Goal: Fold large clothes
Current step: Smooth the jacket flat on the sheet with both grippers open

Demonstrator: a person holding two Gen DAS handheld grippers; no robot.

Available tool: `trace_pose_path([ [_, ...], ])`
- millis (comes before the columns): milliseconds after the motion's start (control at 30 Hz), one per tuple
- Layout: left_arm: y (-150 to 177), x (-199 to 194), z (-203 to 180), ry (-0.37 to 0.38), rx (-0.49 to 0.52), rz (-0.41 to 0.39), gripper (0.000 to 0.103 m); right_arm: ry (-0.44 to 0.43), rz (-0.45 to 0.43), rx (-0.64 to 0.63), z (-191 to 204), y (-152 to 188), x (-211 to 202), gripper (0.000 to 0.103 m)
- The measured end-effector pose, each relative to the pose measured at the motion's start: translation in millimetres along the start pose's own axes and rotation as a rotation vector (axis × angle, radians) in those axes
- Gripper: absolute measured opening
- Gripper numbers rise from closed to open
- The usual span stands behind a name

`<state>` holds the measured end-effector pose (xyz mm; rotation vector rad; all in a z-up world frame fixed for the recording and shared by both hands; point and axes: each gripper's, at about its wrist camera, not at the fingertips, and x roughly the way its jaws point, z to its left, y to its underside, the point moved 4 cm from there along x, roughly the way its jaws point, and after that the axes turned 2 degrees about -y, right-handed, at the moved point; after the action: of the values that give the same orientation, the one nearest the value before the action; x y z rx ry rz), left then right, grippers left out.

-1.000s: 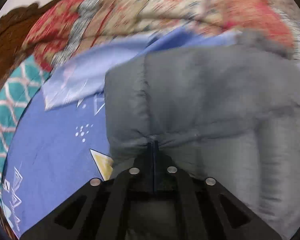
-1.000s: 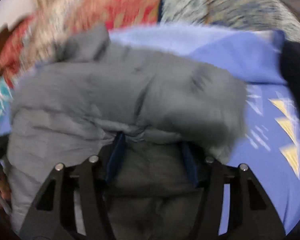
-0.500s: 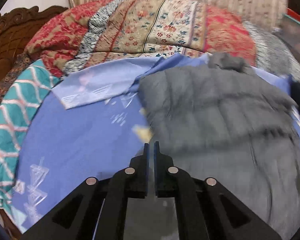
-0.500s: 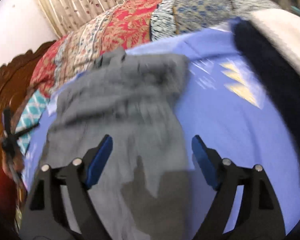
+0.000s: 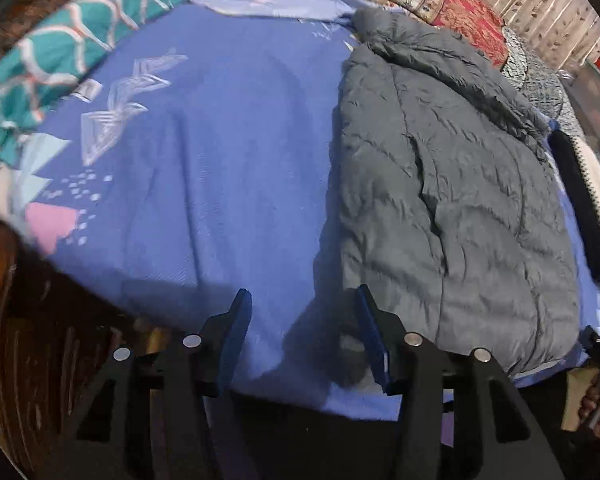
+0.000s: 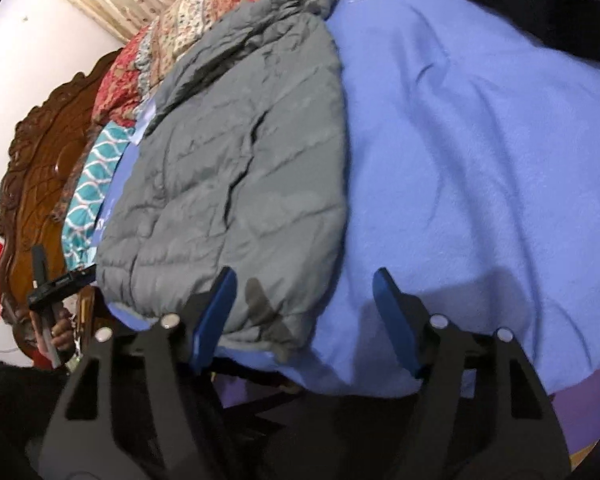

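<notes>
A carved wooden headboard point(image 6: 40, 184) and white wall are only caught by the right wrist view; the pink and white prints on the blue bedsheet point(image 5: 220, 168) are only seen from the left. The grey puffer jacket point(image 5: 452, 200) is laid folded on the sheet, at about 1 o'clock from the left gripper point(image 5: 302, 338) and 11 o'clock from the right gripper point(image 6: 304, 316). Both are spread wide, nothing gripped. The jacket's near hem is partly covered by a blue pad point(image 6: 214, 316).
</notes>
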<state>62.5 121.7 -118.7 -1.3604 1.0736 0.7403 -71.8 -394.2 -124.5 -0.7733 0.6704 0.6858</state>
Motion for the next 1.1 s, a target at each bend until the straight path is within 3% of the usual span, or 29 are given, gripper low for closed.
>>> trace_pose_path([
  [67, 6.3, -10.0, -8.8, -0.058, 0.006, -0.04, 0.073, -0.006, -0.02, -0.028, 11.0, -2.4, 0.2, 0.067],
  [200, 11.5, -32.5, -35.6, -0.254, 0.065, -0.152, 0.073, 0.033, -0.056, -0.07, 28.8, -8.8, 3.7, 0.067],
  [300, 15.6, -44.6, -53.1, -0.317, 0.091, -0.204, 0.073, 0.056, -0.085, -0.11, 46.7, -4.7, 2.7, 0.068],
  [567, 42.4, -46.0, -86.8, -0.288, 0.031, -0.155, 0.073, 0.152, -0.1, -0.052, 49.8, 18.0, 15.3, 0.085],
  [700, 53.4, -35.6, -109.7, -0.305, 0.099, -0.118, 0.073, 0.221, -0.001, 0.005, 35.1, 26.8, 38.3, 0.088],
  [800, 53.1, -34.4, -117.0, -0.322, 0.114, -0.111, 0.074, 0.168, -0.004, 0.038, 28.9, 27.2, 42.5, 0.097],
  [1100, 45.6, -36.3, -132.3, -0.329, 0.167, -0.113, 0.085, 0.125, -0.018, 0.057, 24.1, 29.2, 46.7, 0.099],
])
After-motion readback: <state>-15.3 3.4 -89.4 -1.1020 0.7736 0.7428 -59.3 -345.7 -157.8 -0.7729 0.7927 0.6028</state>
